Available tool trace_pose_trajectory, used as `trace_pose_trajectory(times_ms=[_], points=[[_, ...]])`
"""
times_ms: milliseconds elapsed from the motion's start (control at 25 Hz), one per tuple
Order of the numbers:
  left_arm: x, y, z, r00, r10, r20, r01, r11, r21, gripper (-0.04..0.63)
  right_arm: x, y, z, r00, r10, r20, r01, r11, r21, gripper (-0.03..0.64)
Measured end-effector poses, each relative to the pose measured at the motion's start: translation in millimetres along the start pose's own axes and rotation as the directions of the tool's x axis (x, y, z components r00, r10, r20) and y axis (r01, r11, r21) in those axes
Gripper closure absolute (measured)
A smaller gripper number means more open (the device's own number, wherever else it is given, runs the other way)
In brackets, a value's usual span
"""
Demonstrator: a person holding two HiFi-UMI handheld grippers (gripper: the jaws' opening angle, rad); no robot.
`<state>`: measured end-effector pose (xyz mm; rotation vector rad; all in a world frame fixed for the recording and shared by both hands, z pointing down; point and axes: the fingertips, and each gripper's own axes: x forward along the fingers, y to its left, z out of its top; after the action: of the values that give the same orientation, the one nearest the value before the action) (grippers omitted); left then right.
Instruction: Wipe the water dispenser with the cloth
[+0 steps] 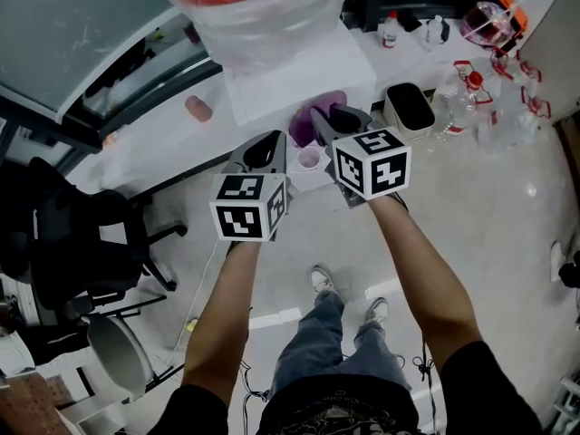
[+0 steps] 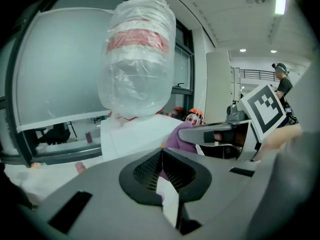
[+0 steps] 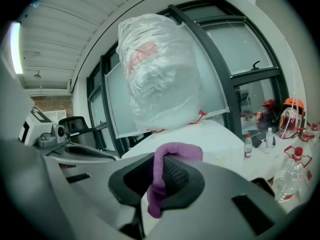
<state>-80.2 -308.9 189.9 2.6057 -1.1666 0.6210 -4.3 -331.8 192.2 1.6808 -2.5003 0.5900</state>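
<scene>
The white water dispenser point(image 1: 299, 75) stands just ahead, its top bottle point(image 1: 249, 7) wrapped in clear plastic with a red band. My right gripper point(image 1: 331, 120) is shut on a purple cloth point(image 1: 306, 116) close to the dispenser's front. In the right gripper view the cloth point(image 3: 176, 150) is folded over between the jaws of the right gripper point(image 3: 159, 171), below the dispenser point(image 3: 200, 134). My left gripper point(image 1: 265, 148) hovers beside it on the left, shut with nothing in it. The left gripper view shows the left gripper point(image 2: 161, 156) pads meeting, the cloth point(image 2: 176, 134) beyond them.
A black bin point(image 1: 410, 109) and clear water bottles point(image 1: 462, 98) stand right of the dispenser, with an orange helmet point(image 1: 494, 16) further back. A black office chair point(image 1: 82, 234) is at the left. A small pink object point(image 1: 198, 109) lies on the white ledge.
</scene>
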Motion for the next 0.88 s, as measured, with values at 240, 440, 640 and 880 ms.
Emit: trace_pose_trajectory(times_ms=[240, 440, 640, 880], points=[[23, -23, 10, 0.998, -0.059, -0.005, 0.059, 0.998, 0.026, 0.569, -18, -38, 8, 0.997, -0.070, 0.010, 0.070, 0.998, -0.005, 0.584], [42, -40, 18, 0.994, -0.108, -0.010, 0.109, 0.993, 0.041, 0.569, -31, -68, 10, 0.991, -0.135, 0.008, 0.135, 0.991, 0.003, 0.584], [55, -52, 24, 0.989, -0.145, -0.006, 0.145, 0.988, 0.052, 0.569, -46, -96, 14, 0.981, -0.193, 0.010, 0.193, 0.981, -0.001, 0.584], [60, -60, 26, 0.989, -0.150, -0.004, 0.150, 0.988, 0.047, 0.569, -53, -109, 17, 0.981, -0.191, -0.016, 0.190, 0.979, -0.068, 0.584]])
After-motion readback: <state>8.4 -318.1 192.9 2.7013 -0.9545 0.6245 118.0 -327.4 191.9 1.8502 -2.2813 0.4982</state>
